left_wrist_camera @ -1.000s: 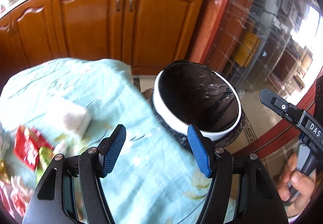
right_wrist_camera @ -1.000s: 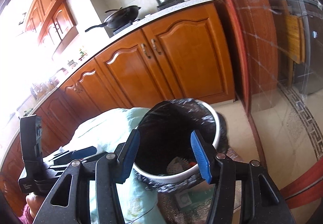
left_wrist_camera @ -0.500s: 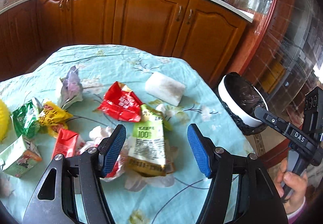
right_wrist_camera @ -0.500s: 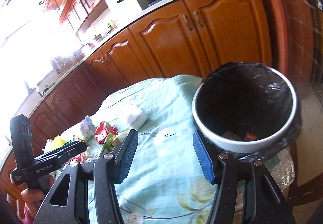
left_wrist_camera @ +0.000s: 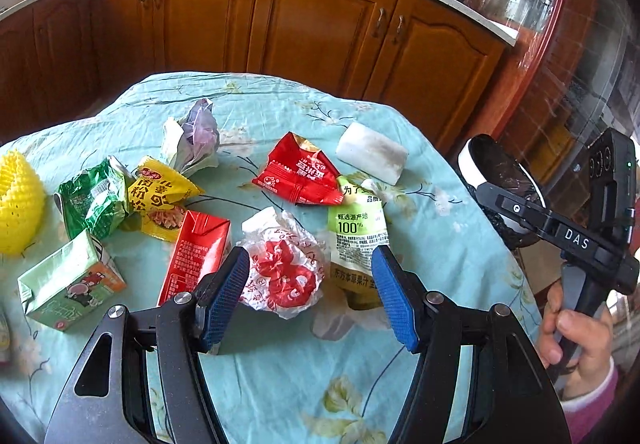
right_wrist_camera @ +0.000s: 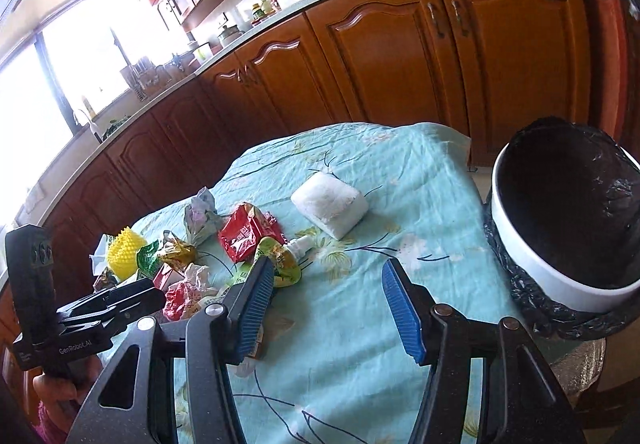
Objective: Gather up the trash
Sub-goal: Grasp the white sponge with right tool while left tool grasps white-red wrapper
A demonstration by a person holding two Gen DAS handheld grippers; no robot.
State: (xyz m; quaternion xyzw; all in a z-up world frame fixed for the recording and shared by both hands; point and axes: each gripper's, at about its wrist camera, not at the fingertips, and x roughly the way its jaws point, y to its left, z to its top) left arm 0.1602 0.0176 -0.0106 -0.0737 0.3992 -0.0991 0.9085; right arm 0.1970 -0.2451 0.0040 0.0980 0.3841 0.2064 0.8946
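blue-padded left gripper point(left_wrist_camera: 310, 294) and right gripper point(right_wrist_camera: 328, 308) half-open, empty.

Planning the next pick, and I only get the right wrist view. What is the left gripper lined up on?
Observer: The left gripper is open with nothing held. A crumpled clear wrapper with red print lies just ahead, framed between its fingers.
Operator: Any cartons over there? I can make out only a red corner.
Observer: Yes. That corner belongs to a red carton, and a green drink carton lies to its left.
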